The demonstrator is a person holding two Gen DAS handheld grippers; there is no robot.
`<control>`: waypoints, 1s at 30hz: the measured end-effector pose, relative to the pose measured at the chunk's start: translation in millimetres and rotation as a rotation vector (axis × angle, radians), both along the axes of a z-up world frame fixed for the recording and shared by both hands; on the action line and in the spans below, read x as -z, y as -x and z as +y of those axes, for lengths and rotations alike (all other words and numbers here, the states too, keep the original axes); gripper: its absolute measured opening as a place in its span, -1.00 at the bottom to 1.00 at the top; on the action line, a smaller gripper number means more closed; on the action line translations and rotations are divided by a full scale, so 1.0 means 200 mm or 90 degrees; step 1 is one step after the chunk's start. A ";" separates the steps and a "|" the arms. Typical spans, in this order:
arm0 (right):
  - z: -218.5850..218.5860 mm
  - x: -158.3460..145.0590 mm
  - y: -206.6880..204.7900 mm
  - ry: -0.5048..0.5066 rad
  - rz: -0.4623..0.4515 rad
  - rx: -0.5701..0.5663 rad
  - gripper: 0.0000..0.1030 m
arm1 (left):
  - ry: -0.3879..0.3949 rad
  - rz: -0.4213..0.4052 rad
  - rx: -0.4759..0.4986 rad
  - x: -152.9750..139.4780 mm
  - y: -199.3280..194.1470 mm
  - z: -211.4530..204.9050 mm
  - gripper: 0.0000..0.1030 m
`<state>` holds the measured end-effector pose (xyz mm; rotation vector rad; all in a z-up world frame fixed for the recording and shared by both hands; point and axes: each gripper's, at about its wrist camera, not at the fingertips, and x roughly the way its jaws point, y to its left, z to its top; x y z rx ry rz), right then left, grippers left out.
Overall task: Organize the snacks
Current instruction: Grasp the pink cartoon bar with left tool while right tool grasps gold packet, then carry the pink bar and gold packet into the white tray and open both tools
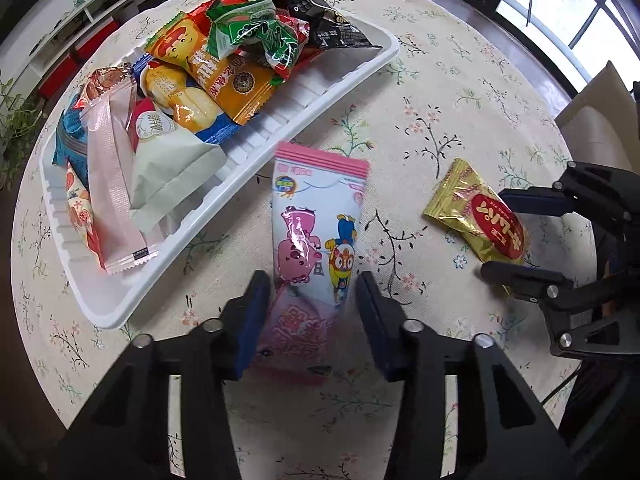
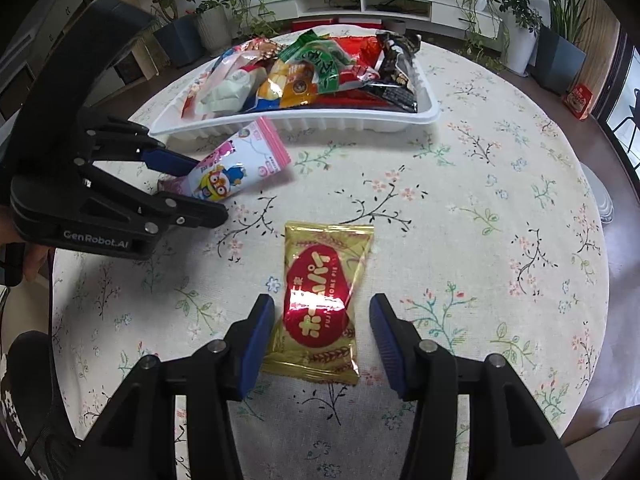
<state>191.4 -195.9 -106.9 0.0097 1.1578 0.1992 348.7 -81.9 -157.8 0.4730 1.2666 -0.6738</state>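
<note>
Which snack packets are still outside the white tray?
Two: the pink-edged cartoon packet, between the left tongs, and the gold packet with the red oval, between the right tongs. All others lie heaped in the tray.

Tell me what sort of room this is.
Probably a home living room: a round table under a floral tablecloth, potted plants along the wall, and a low white media shelf behind the snack tray.
</note>
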 end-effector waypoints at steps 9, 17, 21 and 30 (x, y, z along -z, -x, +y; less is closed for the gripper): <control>0.01 0.01 -0.08 0.020 0.023 -0.022 -0.16 | -0.013 0.012 -0.008 -0.01 0.07 0.00 -0.39; -0.01 -0.01 -0.08 0.021 0.032 -0.025 -0.32 | 0.010 0.009 -0.009 0.00 0.17 -0.01 -0.48; -0.04 -0.03 -0.04 0.006 0.019 -0.018 -0.32 | 0.034 0.002 -0.011 -0.01 0.28 0.02 -0.56; -0.06 -0.11 -0.01 -0.021 -0.008 -0.015 -0.33 | 0.101 -0.017 -0.057 -0.04 0.46 0.16 -0.58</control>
